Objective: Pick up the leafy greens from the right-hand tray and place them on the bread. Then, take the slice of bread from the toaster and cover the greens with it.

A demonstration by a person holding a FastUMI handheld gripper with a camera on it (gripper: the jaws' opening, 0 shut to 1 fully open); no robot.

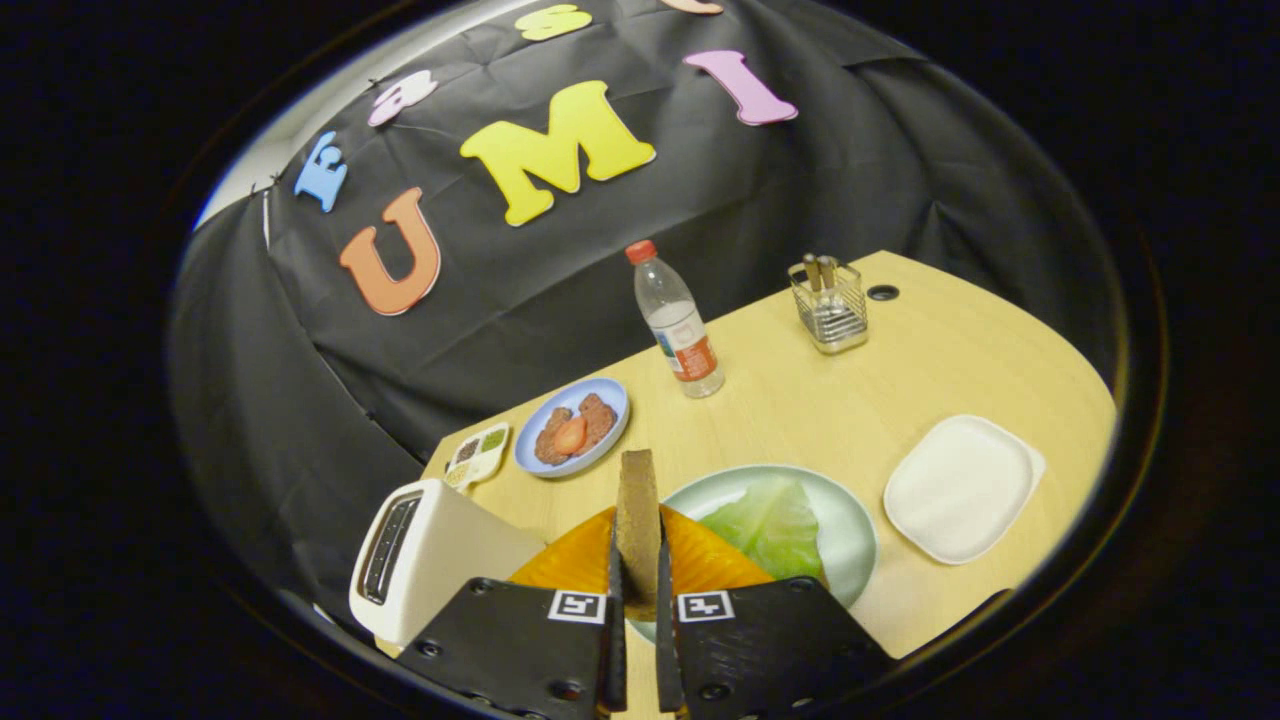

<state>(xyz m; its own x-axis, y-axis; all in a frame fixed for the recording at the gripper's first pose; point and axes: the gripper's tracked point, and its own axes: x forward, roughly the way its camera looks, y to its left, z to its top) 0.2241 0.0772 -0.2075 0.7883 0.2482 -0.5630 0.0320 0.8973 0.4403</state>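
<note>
While the jaws clench a bread slice point(637, 520) edge-on, the toaster point(420, 555) stands just beside them.

slice of bread point(637, 510): brown, darker crust along its edge
leafy greens point(768, 525): pale green
plate point(852, 520) under the greens: light grey-green
orange sheet point(575, 555): ribbed pattern
toaster point(425, 555): cream-white, dark slots
tray point(962, 487): white
blue plate point(605, 395): brown patties, one red slice
bottle point(678, 325): clear, red cap, white-and-orange label
table point(800, 400): light wood grain
utensil holder point(828, 305): silver wire mesh
</note>
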